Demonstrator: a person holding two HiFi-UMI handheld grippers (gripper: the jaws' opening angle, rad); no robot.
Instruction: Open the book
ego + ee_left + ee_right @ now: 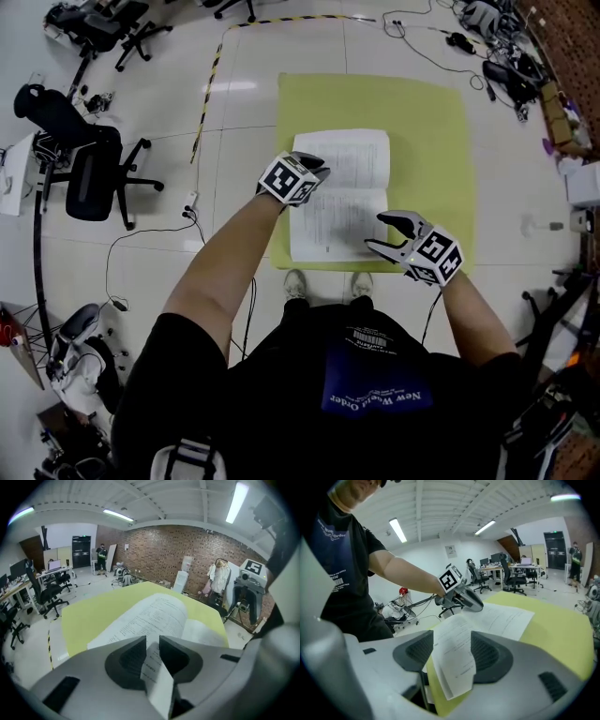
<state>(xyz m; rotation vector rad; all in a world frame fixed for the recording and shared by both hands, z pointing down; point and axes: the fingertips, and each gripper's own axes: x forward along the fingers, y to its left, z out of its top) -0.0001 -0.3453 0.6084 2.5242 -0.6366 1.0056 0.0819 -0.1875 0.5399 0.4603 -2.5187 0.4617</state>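
Note:
The book (pixel 342 192) lies open on a yellow-green table (pixel 422 122), white printed pages up. At the book's left edge my left gripper (pixel 319 169) is shut on a page. In the left gripper view that page (pixel 154 667) stands upright in the narrow gap of the left gripper (pixel 151 641). My right gripper (pixel 375 232) is at the book's near right corner. Its jaws stand wide apart in the right gripper view, where a curled page (pixel 452 658) lies loosely in the right gripper (pixel 452 641) without being pressed. The left gripper (pixel 461 595) shows beyond it.
The table stands on a pale tiled floor. Black office chairs (pixel 89 169) are on the left, with cables beside them. A black-and-yellow tape line (pixel 208 84) runs on the floor. Clutter lines the right wall (pixel 562 112). The person's shoes (pixel 295 281) are at the table's near edge.

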